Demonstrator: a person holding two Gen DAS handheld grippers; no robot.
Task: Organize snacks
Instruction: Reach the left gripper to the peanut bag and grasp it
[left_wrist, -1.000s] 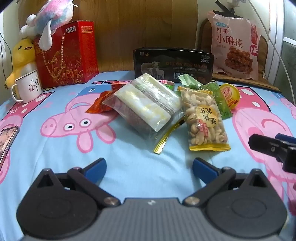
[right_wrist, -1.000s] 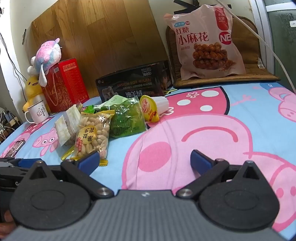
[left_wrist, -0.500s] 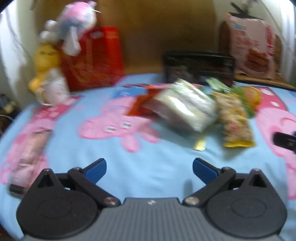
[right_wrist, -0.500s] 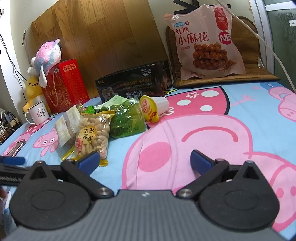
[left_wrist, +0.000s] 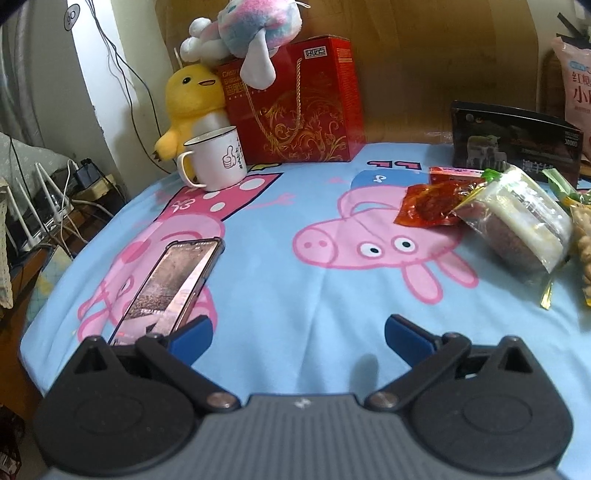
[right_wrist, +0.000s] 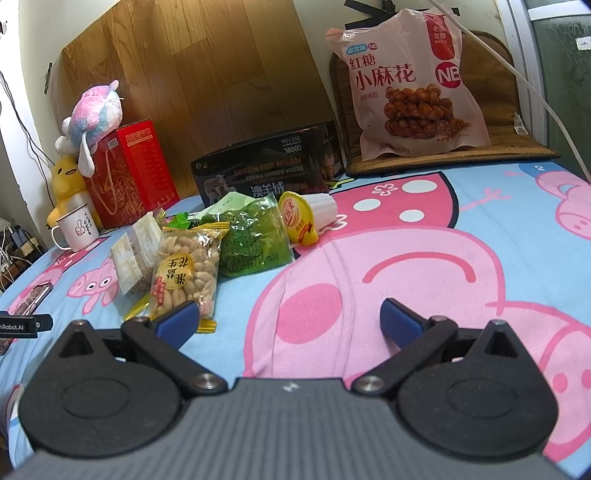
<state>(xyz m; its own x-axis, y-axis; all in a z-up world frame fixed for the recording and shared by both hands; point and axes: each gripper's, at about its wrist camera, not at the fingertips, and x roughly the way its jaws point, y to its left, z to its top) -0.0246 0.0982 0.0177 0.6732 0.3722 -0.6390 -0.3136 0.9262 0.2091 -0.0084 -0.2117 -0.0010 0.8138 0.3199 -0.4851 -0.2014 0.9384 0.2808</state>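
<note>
Left gripper (left_wrist: 297, 334): jaws wide apart, nothing between them; hovers low over the blue pig-print cloth (left_wrist: 280, 295), aimed at the bare left part of it, away from the snacks.
Right gripper (right_wrist: 288, 321): jaws wide apart, empty; low over the cloth, its left finger just in front of the peanut packet (right_wrist: 186, 275).
Snack pile: heaped mid-cloth, in front of the black box (right_wrist: 266, 173); nothing sorted yet, as far as I can judge.
Peanut packet: flat, nearest the right gripper.
Green packet (right_wrist: 255, 236): behind the peanuts, touching them.
Jelly cup (right_wrist: 304, 216): on its side beside the green packet.
Clear-wrapped cake (left_wrist: 513, 221): tilted, leaning on its neighbours.
Red sachet (left_wrist: 430, 205): flat, part tucked under the cake.
Large twist-snack bag (right_wrist: 410, 81): propped upright on the mat at the back, well apart from the pile.
Phone (left_wrist: 170, 284): face up, its near end right by the left gripper's left finger.
Mug (left_wrist: 216, 158): upright, near the cloth's far left corner.
Risk, phone: a low sweep by the left gripper could knock it toward the table edge.
Risk, pile: pulling one overlapped packet may drag others along.
Risk, cup: likely to roll if nudged.
Risk, wrappers: slick film may slip from the jaws.
</note>
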